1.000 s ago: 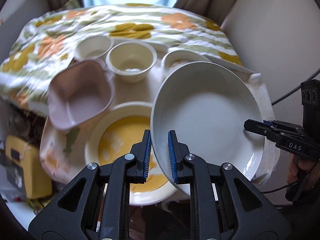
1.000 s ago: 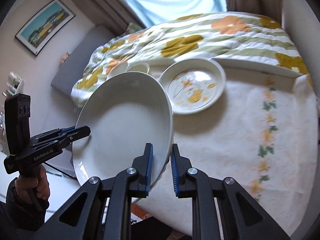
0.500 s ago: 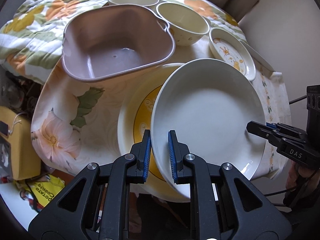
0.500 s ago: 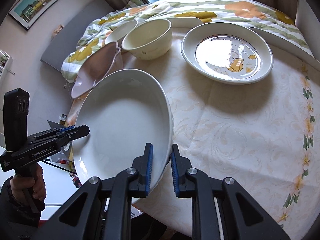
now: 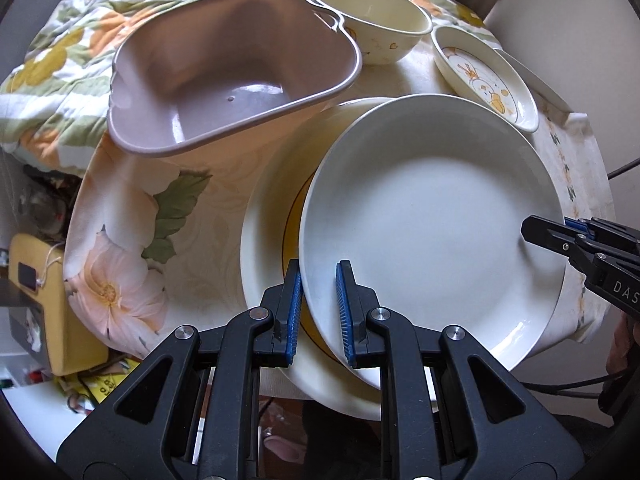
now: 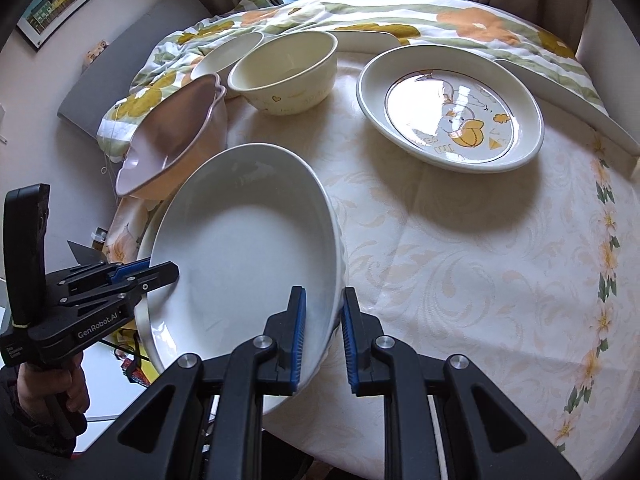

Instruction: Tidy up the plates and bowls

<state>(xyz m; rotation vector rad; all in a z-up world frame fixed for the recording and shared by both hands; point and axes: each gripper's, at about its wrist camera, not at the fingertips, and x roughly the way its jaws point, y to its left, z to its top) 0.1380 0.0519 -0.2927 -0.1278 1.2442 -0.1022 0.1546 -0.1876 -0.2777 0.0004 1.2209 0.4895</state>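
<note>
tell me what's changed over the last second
The white plate, gripped at opposite rim edges by the left gripper and right gripper, has come down over the yellow plate. Both grips are unchanged; the other dishes stayed put.

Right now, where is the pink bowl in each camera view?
Left wrist: pink bowl upper left, behind the held white plate.
Right wrist: pink bowl left of centre, tilted.
Shared landmark: the cream bowl beside it.

Blk claw, blue ribbed pads, silver screws.
</note>
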